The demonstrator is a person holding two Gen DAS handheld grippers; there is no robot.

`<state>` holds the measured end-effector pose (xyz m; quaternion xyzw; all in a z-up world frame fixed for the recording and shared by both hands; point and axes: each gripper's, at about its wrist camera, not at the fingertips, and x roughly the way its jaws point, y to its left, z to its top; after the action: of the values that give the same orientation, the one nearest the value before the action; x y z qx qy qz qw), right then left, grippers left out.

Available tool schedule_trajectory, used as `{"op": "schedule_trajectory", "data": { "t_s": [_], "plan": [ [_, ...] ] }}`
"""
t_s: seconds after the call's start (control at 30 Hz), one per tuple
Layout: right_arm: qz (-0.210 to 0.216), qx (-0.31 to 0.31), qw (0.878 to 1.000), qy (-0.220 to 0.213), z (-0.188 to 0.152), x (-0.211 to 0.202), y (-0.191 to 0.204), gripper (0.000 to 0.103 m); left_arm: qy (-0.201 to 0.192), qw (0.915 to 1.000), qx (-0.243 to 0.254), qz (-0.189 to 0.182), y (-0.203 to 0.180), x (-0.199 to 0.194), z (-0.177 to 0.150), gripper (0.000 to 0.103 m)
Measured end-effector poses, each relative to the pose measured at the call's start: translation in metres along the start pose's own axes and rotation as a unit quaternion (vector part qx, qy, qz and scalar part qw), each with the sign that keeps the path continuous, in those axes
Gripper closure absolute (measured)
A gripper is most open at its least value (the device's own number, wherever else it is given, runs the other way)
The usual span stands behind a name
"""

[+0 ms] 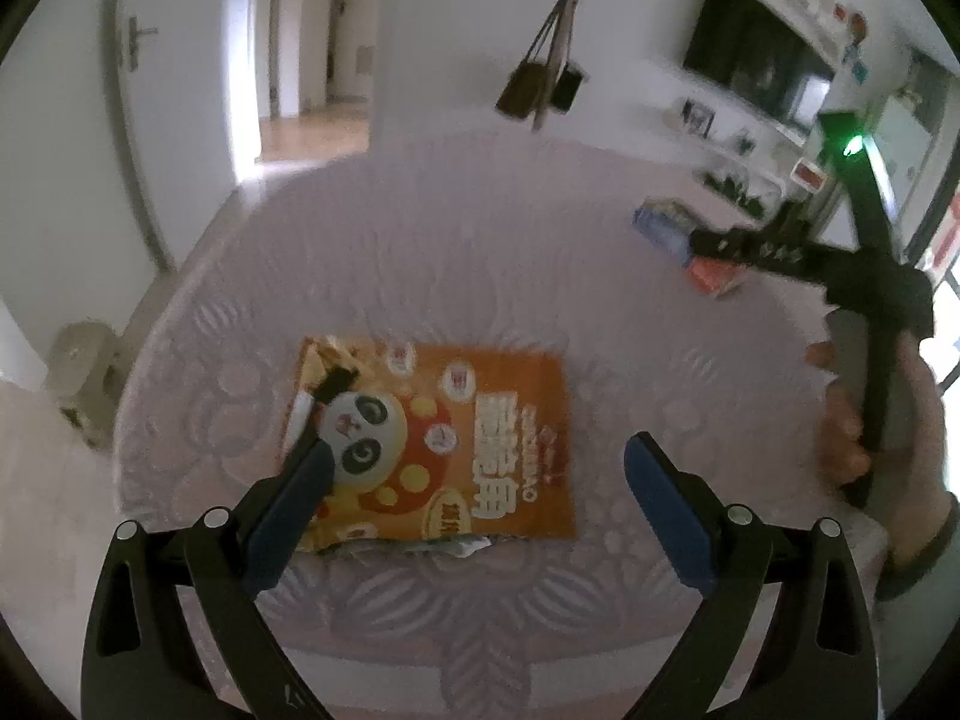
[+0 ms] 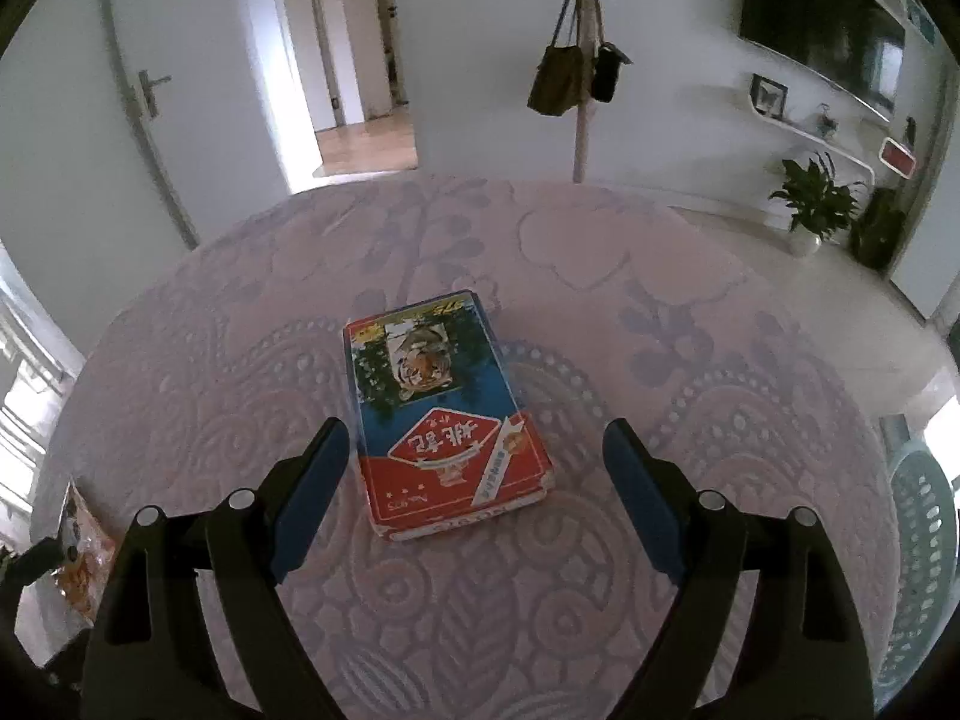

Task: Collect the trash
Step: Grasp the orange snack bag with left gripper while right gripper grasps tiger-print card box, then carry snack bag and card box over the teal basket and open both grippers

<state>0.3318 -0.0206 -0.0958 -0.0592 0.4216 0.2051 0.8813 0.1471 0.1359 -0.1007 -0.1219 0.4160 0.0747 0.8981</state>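
An orange snack bag with a panda print [image 1: 444, 438] lies flat on the round table with a pale embossed cloth [image 1: 480, 252]. My left gripper [image 1: 480, 456] is open, its fingers on either side of the bag, just above it. A blue and red card box with a tiger picture [image 2: 444, 414] lies on the same cloth [image 2: 690, 312]. My right gripper [image 2: 477, 438] is open and straddles the box's near end. The box also shows far right in the left wrist view [image 1: 678, 234], with the right gripper [image 1: 696, 240] over it. The bag's edge shows at far left in the right wrist view [image 2: 81, 546].
A coat stand with hanging bags [image 2: 576, 72] stands beyond the table. A door [image 2: 150, 96] and open hallway are at the back left. A wall shelf with a potted plant [image 2: 810, 198] and a TV [image 2: 822, 24] are at the right. A chair [image 2: 918, 516] is at the right edge.
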Motion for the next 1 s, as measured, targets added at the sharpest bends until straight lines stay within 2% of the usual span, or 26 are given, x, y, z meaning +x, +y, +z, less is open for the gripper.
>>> {"op": "schedule_trajectory", "data": {
  "t_s": [0.17, 0.2, 0.23, 0.3, 0.5, 0.6, 0.67, 0.77, 0.83, 1.0],
  "plan": [
    [-0.012, -0.018, 1.000, 0.016, 0.004, 0.009, 0.009, 0.022, 0.013, 0.9988, 0.032, 0.035, -0.012, 0.007, -0.009, 0.010],
    [-0.014, -0.021, 1.000, 0.016, 0.003, 0.009, 0.011, 0.026, 0.013, 0.9985, 0.036, 0.040, -0.013, 0.008, -0.009, 0.010],
    [-0.016, -0.025, 0.999, 0.016, 0.002, 0.009, 0.012, 0.033, 0.012, 0.9983, 0.037, 0.044, -0.013, 0.008, -0.009, 0.014],
    [-0.016, -0.034, 0.999, 0.019, 0.000, 0.010, 0.017, 0.039, 0.010, 0.9978, 0.039, 0.053, -0.016, 0.006, -0.011, 0.020],
    [-0.007, -0.039, 0.999, 0.018, -0.001, 0.008, 0.017, 0.041, -0.005, 0.9978, 0.026, 0.061, -0.010, -0.002, -0.019, 0.040],
    [0.001, -0.038, 0.999, 0.011, -0.002, 0.004, 0.015, 0.042, -0.011, 0.9975, 0.028, 0.065, -0.011, -0.005, -0.021, 0.056],
    [0.002, -0.034, 0.999, 0.005, -0.002, 0.001, 0.013, 0.042, -0.016, 0.9977, 0.026, 0.061, -0.011, -0.007, -0.022, 0.075],
    [0.007, -0.032, 0.999, -0.012, -0.006, -0.008, 0.010, 0.042, -0.021, 0.9984, 0.021, 0.049, -0.011, -0.009, -0.022, 0.091],
    [0.007, -0.031, 0.999, -0.027, -0.007, -0.015, 0.008, 0.042, -0.027, 0.9988, 0.016, 0.037, -0.007, -0.011, -0.022, 0.098],
    [0.033, -0.021, 0.996, -0.084, -0.013, -0.040, -0.001, 0.042, -0.061, 0.9979, 0.011, 0.020, -0.009, -0.028, -0.019, 0.099]
  ]
}}
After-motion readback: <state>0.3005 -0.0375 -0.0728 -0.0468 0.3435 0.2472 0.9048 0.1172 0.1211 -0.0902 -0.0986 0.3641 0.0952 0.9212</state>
